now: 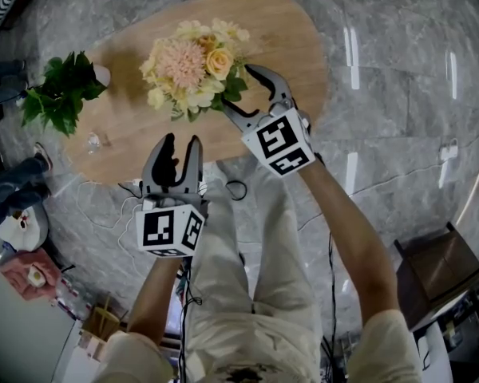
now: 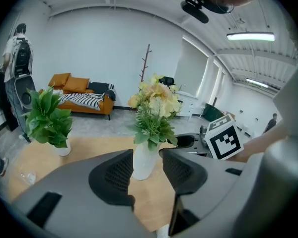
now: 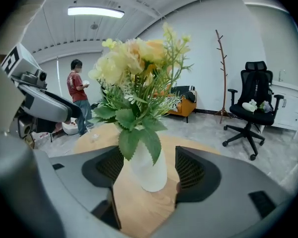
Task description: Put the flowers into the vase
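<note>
Room: white walls, strip lights overhead, an orange sofa point(image 2: 82, 90) with a striped throw against the far wall, plus a black office chair point(image 3: 251, 110) and a bare branch-shaped coat stand point(image 3: 222, 73).
Floor: glossy grey marble-look tiles point(image 1: 383, 70); loose cables point(image 1: 235, 190) lie by the operator's legs.
Table: an oval top of pale wood point(image 1: 295, 38), mostly bare.
Bystanders: a person in a red top point(image 3: 78, 93) stands beyond the table; another with a backpack point(image 2: 17, 48) is by the wall.
Flowers: a full bunch of cream, peach and yellow blooms point(image 1: 193, 66) already sits in the vase, near the middle of the table.
Potted plant: leafy green in a small white pot point(image 1: 60, 94) at the table's left end, well apart from the bunch.
Vase: white and upright on the wood point(image 3: 149, 170) (from above the blooms hide it completely).
In the way: drooping green leaves hang over the vase's neck, right in front of the right gripper.
Right gripper: jaws spread wide at the bunch's right side point(image 1: 239, 88); the vase shows in the gap, with neither pad touching it.
Left gripper: near the table's front edge point(image 1: 182, 140), jaws parted more narrowly and holding nothing.
Glass: a small clear item point(image 1: 93, 142) lies beside the potted plant.
</note>
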Tool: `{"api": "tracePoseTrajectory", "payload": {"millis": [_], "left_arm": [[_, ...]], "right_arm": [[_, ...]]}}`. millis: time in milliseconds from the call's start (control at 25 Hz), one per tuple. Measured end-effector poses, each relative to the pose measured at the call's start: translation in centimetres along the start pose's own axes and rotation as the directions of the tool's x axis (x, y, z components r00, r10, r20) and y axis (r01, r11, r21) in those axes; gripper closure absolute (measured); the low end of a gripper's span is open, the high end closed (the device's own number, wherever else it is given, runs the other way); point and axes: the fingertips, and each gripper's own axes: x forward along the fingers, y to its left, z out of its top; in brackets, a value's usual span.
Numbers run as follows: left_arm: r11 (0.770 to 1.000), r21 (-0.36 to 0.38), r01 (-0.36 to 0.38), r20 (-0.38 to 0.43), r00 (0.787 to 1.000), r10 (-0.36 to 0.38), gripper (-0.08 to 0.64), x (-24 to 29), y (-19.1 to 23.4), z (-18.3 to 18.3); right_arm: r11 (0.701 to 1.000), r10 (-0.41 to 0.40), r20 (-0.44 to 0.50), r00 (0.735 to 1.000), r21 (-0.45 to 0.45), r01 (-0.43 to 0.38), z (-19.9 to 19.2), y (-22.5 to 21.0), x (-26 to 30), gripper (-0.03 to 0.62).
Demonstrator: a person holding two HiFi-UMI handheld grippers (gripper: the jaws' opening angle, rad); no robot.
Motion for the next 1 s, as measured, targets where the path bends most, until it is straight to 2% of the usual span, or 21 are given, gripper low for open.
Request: {"api": "tracePoseTrajectory", "payload": {"millis": [320, 440, 600, 840, 920, 1000], "left_arm": [[0.999, -0.037, -0.011, 0.003, 1.000, 0.011, 0.402, -1.2, -0.1, 1.9], [0.998, -0.067, -0.005, -0.005, 1.000, 0.005, 0.402, -1.9, -0.1, 2.4], [0.998, -0.055, -0.010, -0.008, 1.000, 0.010, 0.411, -2.7, -0.4, 3.5], [0.998, -0.045, -0.051, 0.013, 0.999, 0.051, 0.491, -4.8, -0.7, 5.4], [0.998, -0.040, -0.045, 0.011, 0.999, 0.045, 0.508, -5.3, -1.3, 5.9], [0.999, -0.049, -0.023, -0.008, 1.000, 0.023, 0.517, -5.6, -2.3, 5.8]], "right_arm": [[0.998, -0.045, -0.008, 0.999, 0.043, 0.045, 1.2, -0.6, -3.1, 0.287], [0.994, -0.056, -0.012, 0.998, 0.092, 0.057, 1.5, -0.1, -4.7, 0.288], [0.991, -0.074, -0.008, 0.997, 0.114, 0.074, 2.5, 0.6, -7.1, 0.288], [0.991, -0.088, -0.040, 0.995, 0.100, 0.092, 4.2, 2.2, -9.2, 0.291], [0.991, -0.088, -0.034, 0.996, 0.098, 0.091, 5.2, 2.7, -9.8, 0.307], [0.991, -0.097, -0.018, 0.995, 0.093, 0.099, 6.3, 2.9, -10.6, 0.367]]}}
